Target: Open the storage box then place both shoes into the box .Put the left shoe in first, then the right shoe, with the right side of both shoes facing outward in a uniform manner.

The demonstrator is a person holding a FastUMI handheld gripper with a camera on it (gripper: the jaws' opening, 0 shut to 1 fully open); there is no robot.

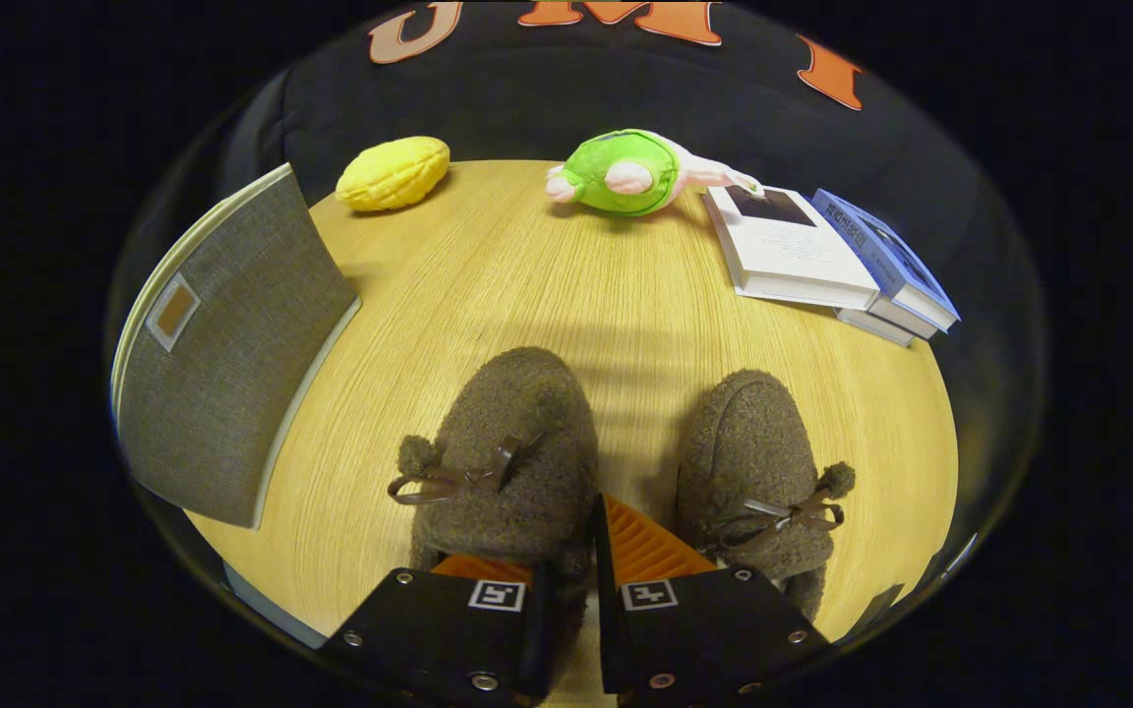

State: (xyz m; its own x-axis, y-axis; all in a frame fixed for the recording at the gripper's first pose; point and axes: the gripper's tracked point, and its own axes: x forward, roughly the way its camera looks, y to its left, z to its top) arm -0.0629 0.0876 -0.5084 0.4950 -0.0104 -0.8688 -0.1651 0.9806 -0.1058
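The gripper [566, 560] seemed nipped onto the left shoe's [507, 452] inner edge, right shoe [758, 462] beside it. The storage box [232, 344] stood left; a firm, level lift would serve.

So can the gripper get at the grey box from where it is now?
Probably yes. The gripper has its fingers nearly closed around the rim of the left-hand shoe, and bare table lies between it and the grey box.

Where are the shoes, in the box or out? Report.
Out. The left shoe and right shoe stand on the table beside the box; the gripper pinches the left shoe's rim.
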